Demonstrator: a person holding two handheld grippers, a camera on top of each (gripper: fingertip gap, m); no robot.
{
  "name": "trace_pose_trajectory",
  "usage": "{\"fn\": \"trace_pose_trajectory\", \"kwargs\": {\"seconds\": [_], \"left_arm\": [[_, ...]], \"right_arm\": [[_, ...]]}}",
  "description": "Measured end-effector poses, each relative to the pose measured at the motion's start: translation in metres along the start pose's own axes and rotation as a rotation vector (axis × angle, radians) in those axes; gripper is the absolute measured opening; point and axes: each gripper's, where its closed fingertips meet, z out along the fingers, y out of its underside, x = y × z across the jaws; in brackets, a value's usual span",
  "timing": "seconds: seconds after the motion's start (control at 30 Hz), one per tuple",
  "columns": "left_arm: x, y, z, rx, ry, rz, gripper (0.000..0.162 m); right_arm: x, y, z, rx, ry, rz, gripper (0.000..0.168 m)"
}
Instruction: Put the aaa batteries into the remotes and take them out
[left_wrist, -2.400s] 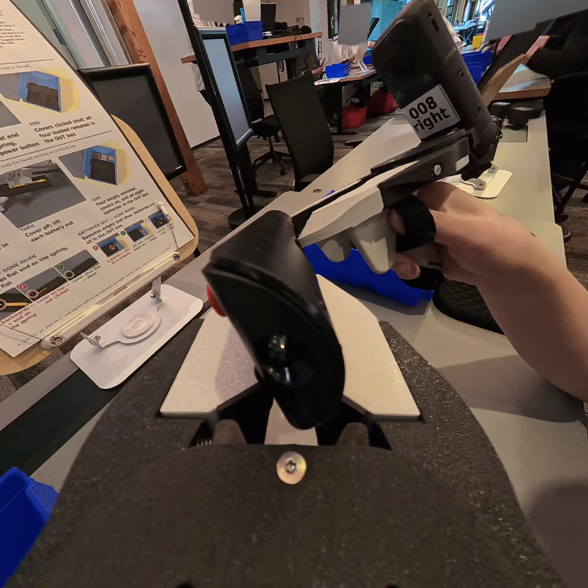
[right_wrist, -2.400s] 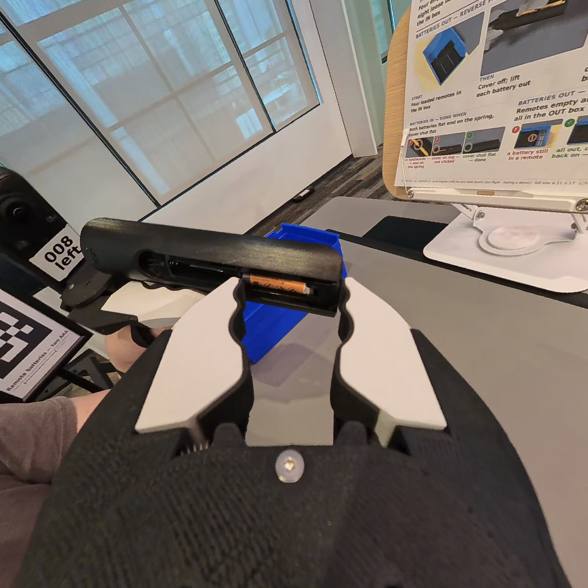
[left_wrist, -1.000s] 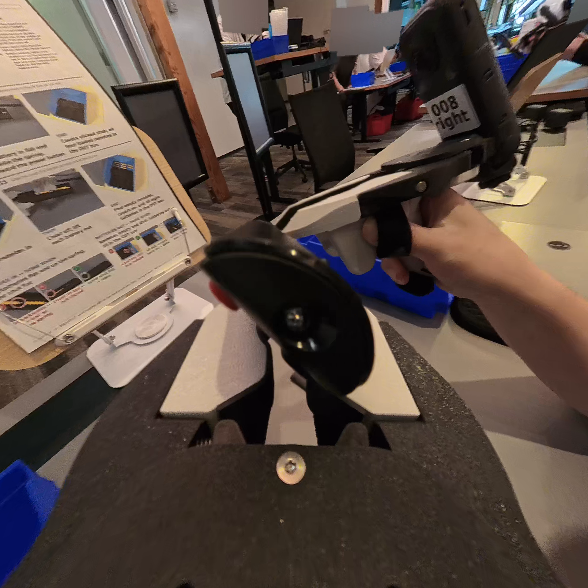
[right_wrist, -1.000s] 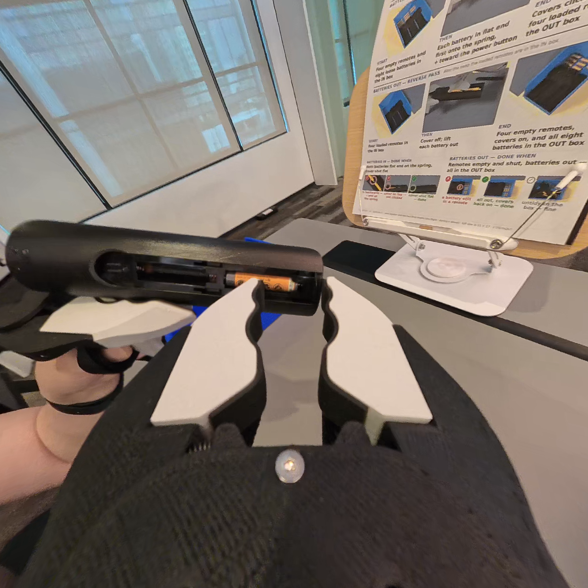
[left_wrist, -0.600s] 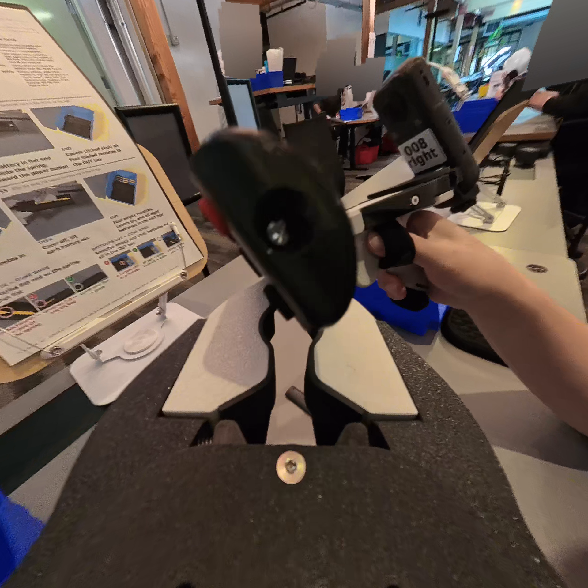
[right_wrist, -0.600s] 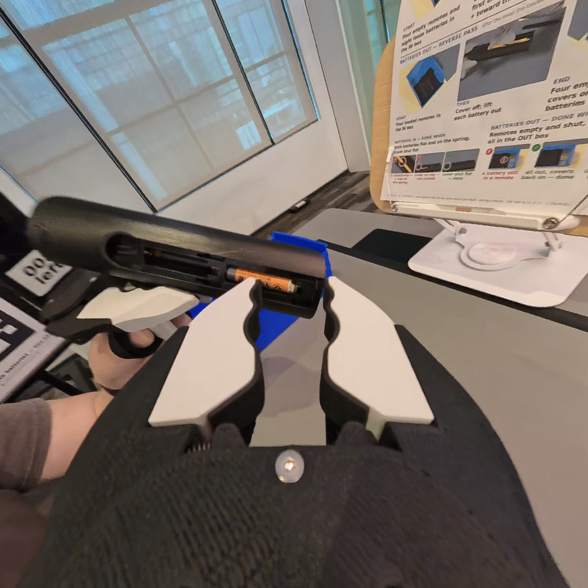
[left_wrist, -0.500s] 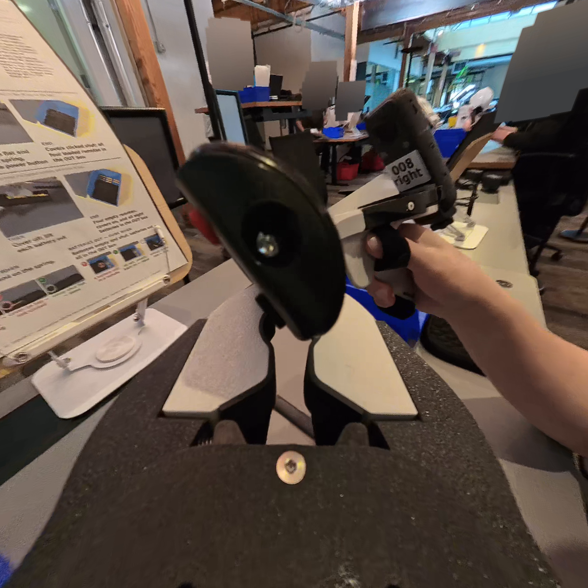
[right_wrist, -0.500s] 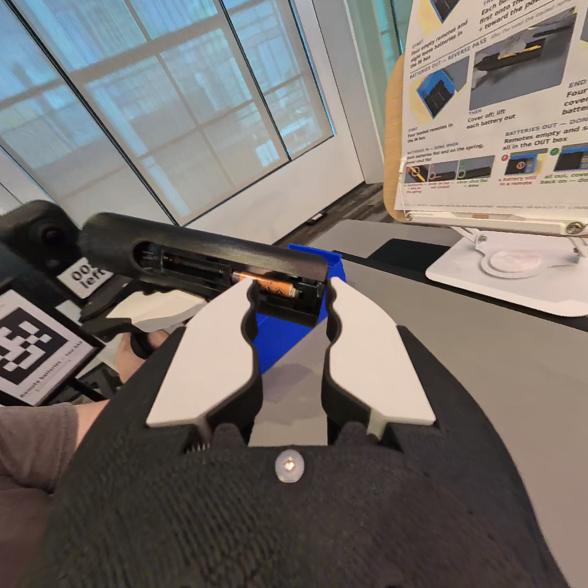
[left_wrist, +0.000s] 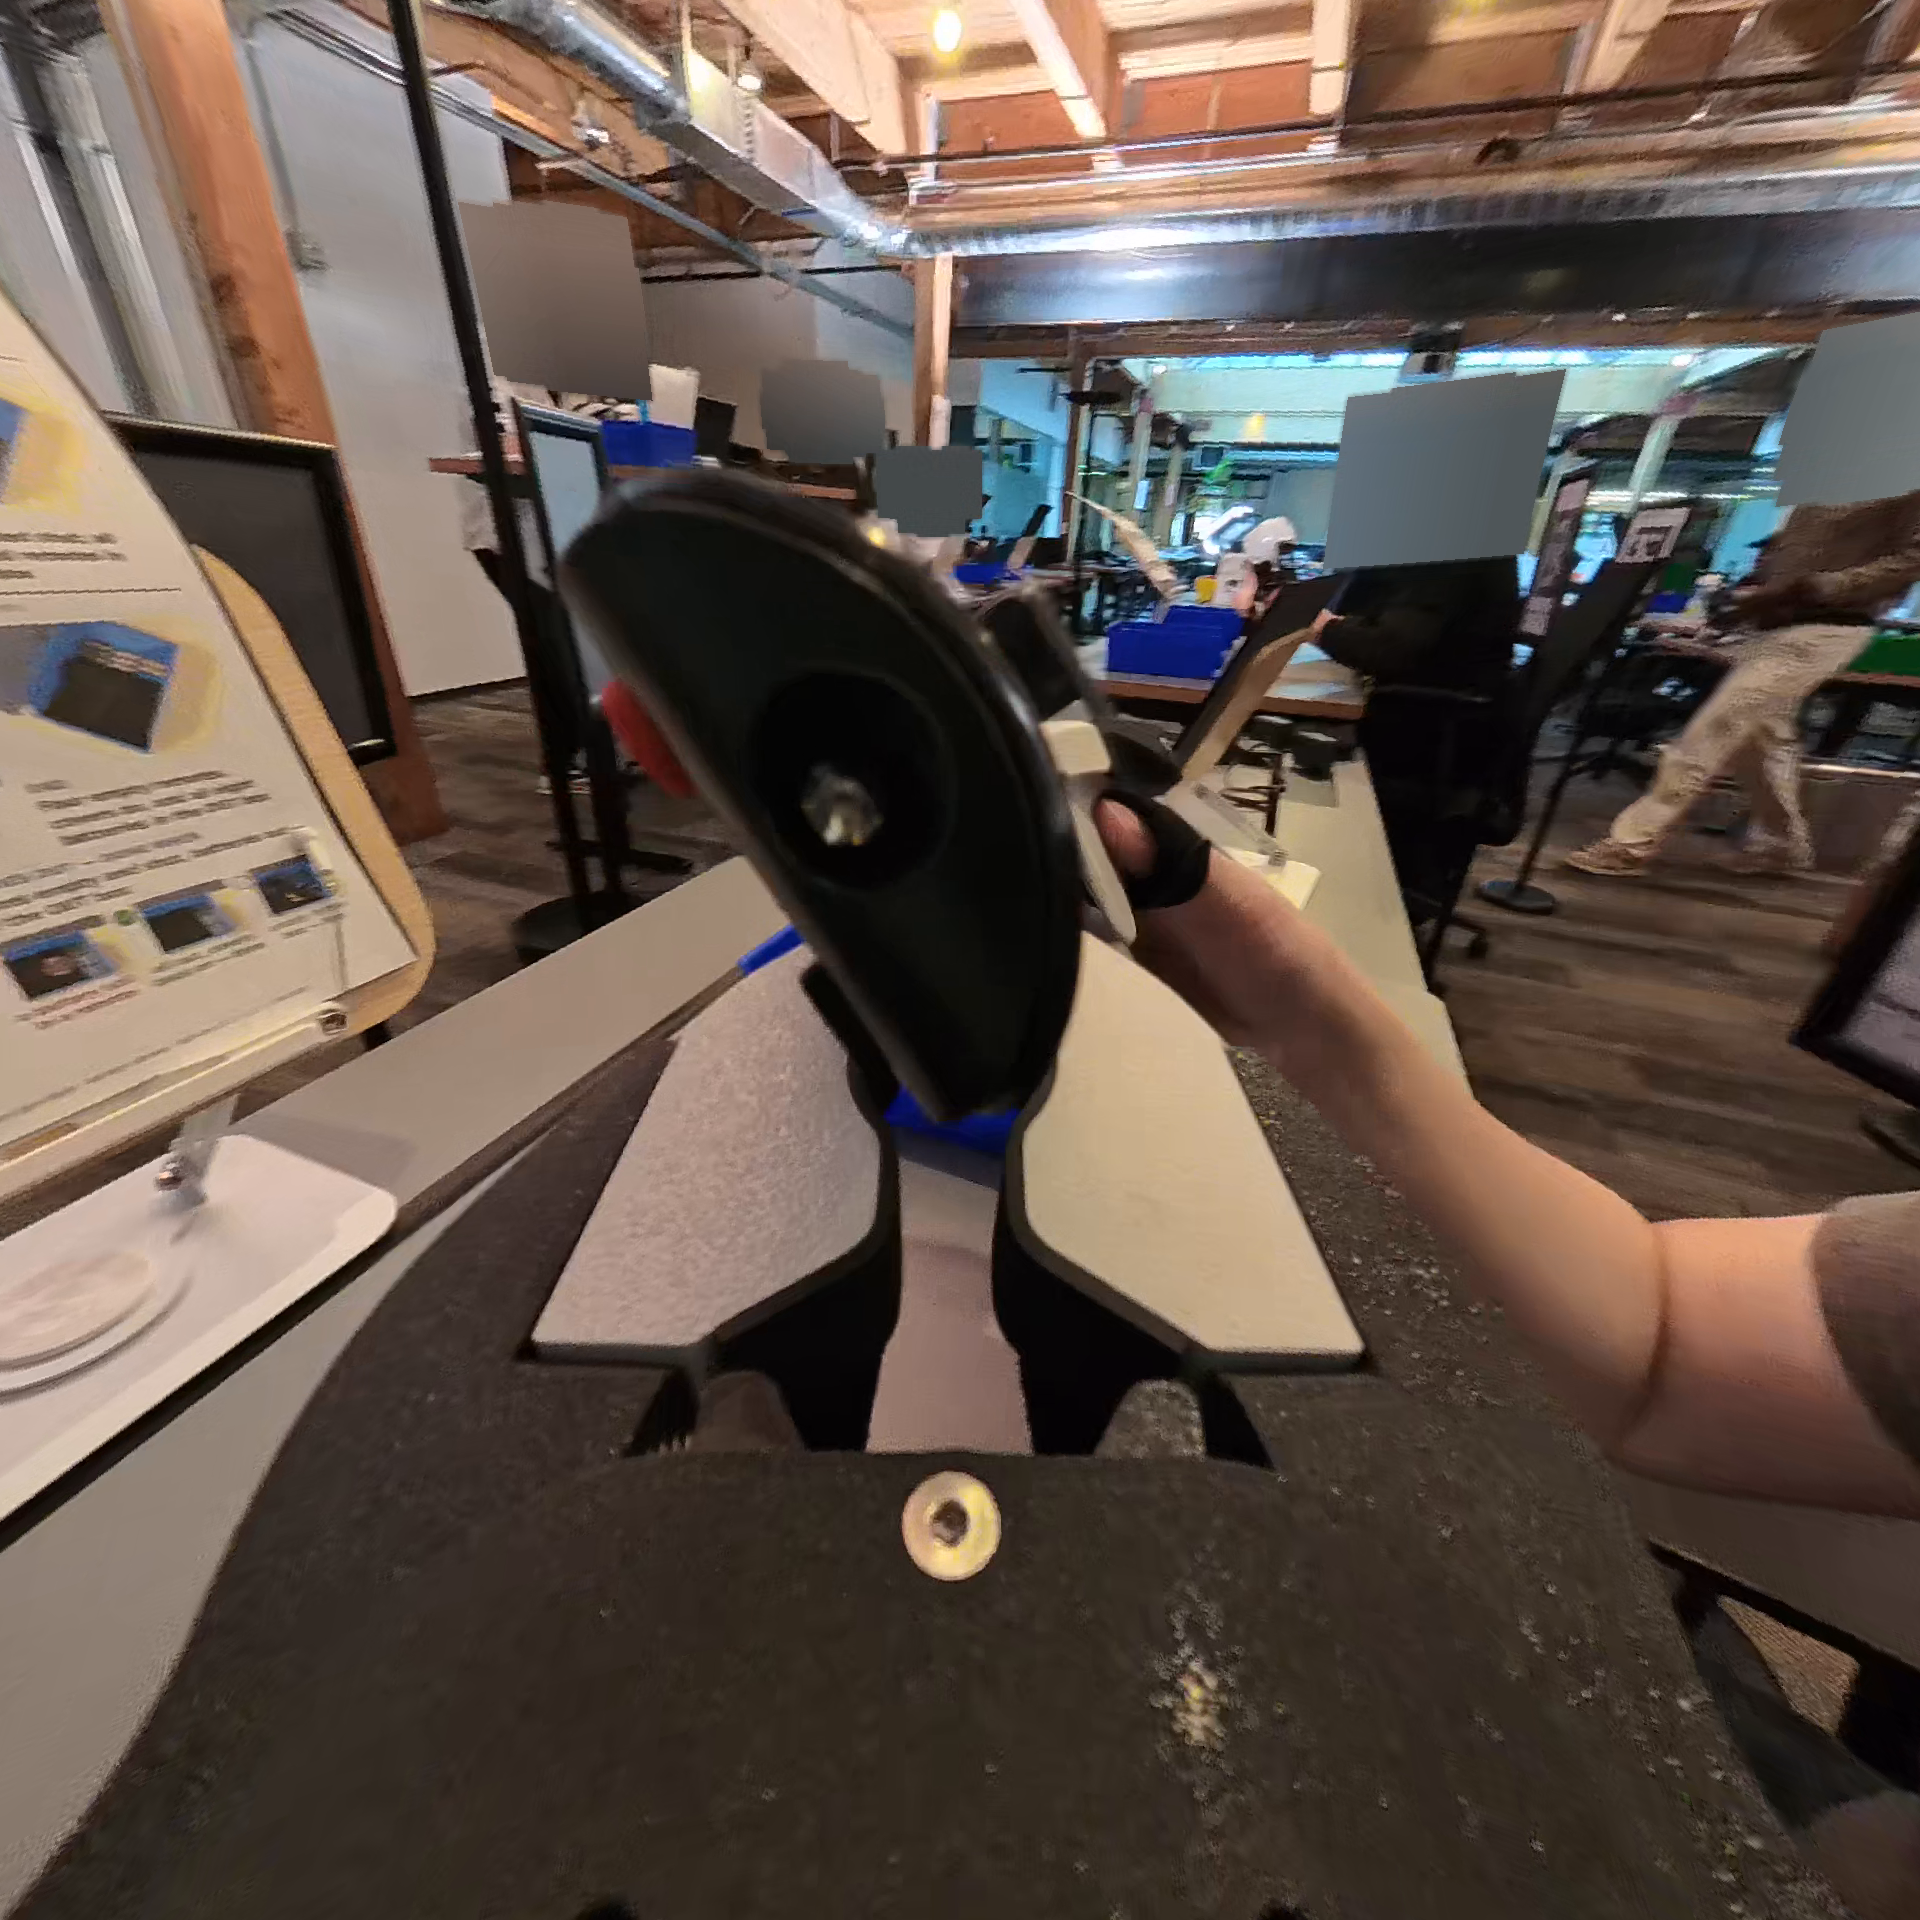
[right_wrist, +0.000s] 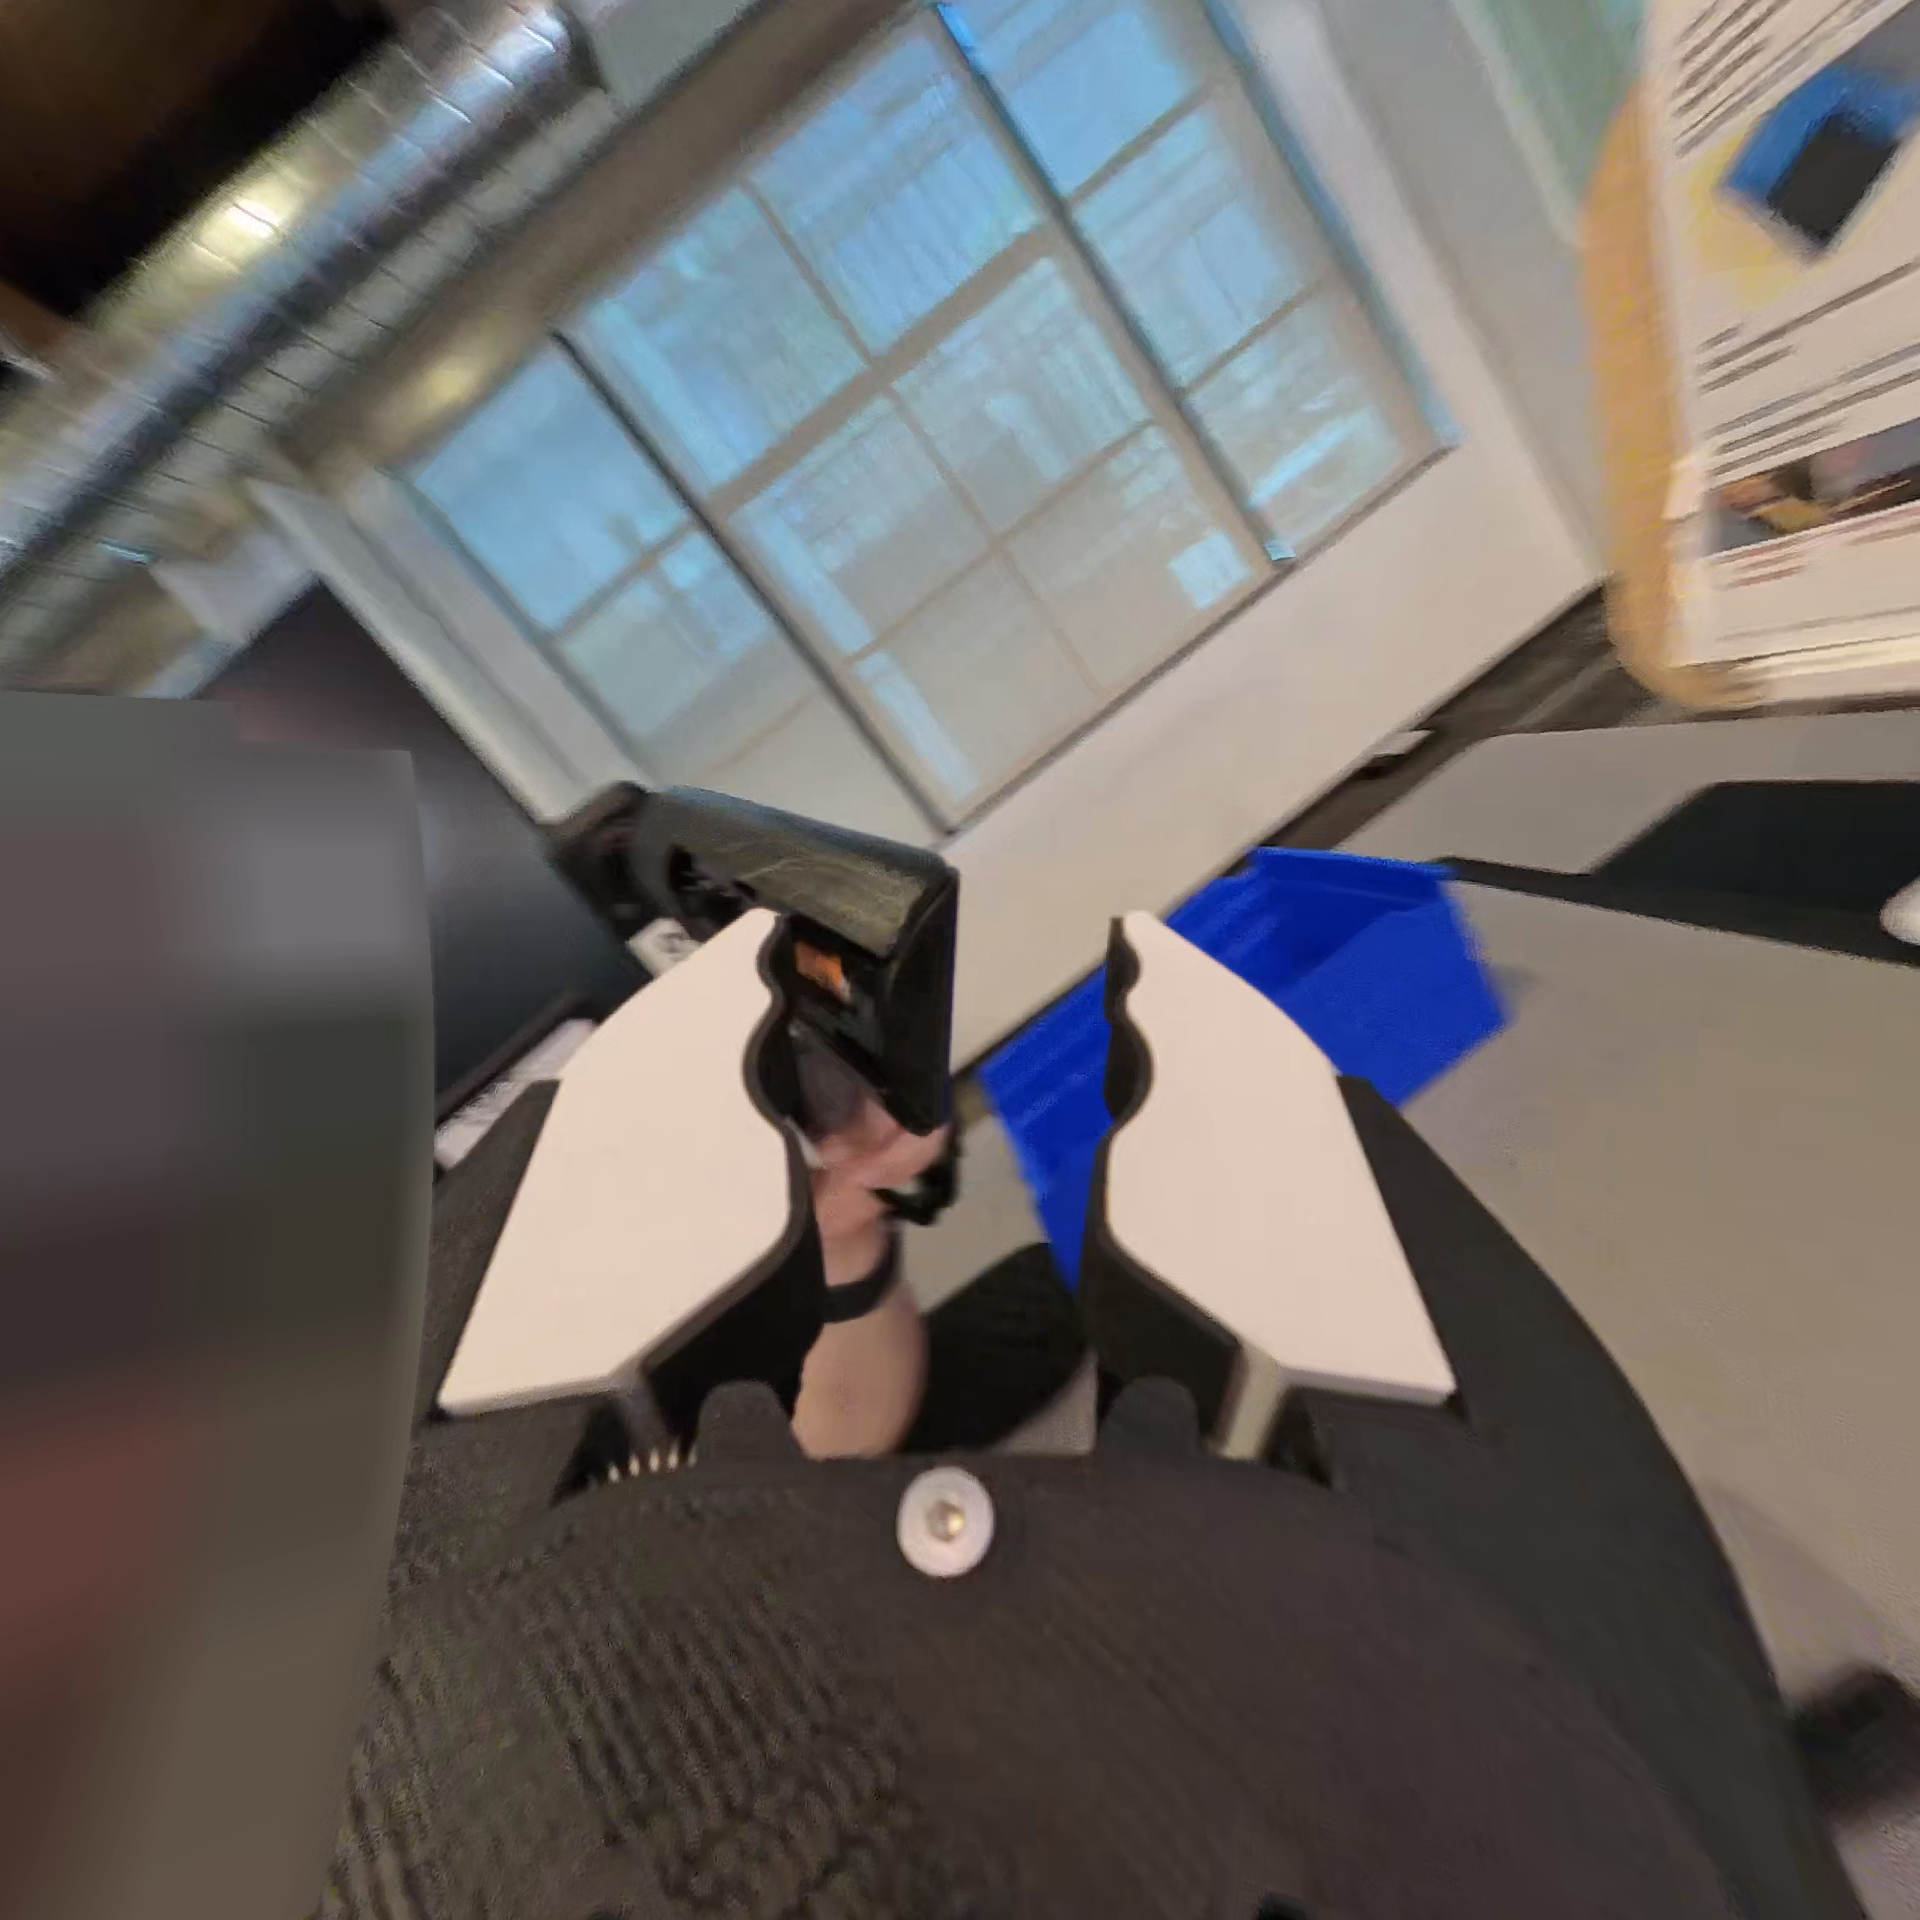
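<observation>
Left wrist view: left gripper (left_wrist: 940, 1049) fingers are pinching the black remote (left_wrist: 831, 790), its end facing the camera. Right gripper (right_wrist: 940, 987) fingers are standing wide apart, the remote's open battery bay with an orange battery (right_wrist: 821, 968) lying just beside the left finger, a blue bin (right_wrist: 1309, 977) sitting far right on the grey bench (right_wrist: 1610, 1195).

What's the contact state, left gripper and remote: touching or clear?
Touching. The left wrist view shows the black remote with its lower end wedged between the jaws of the left gripper, no gap on either side.
</observation>
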Motion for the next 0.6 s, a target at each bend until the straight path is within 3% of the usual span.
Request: {"fn": "trace_pose_trajectory", "kwargs": {"seconds": [0.07,0.1,0.4,0.6], "left_arm": [[0.000,0.002,-0.001,-0.026,0.035,-0.020,0.016],[0.001,0.001,-0.002,-0.021,0.056,-0.040,0.016],[-0.002,0.009,-0.006,-0.107,0.094,-0.008,0.025],[-0.003,0.002,-0.006,-0.033,0.099,0.001,0.025]], "right_arm": [[-0.018,0.002,0.001,-0.011,-0.176,0.058,0.025],[-0.022,0.002,0.001,-0.011,-0.215,0.067,0.022],[-0.022,0.010,0.005,-0.046,-0.229,-0.006,0.020],[-0.024,0.010,0.007,-0.040,-0.221,-0.033,0.020]]}}
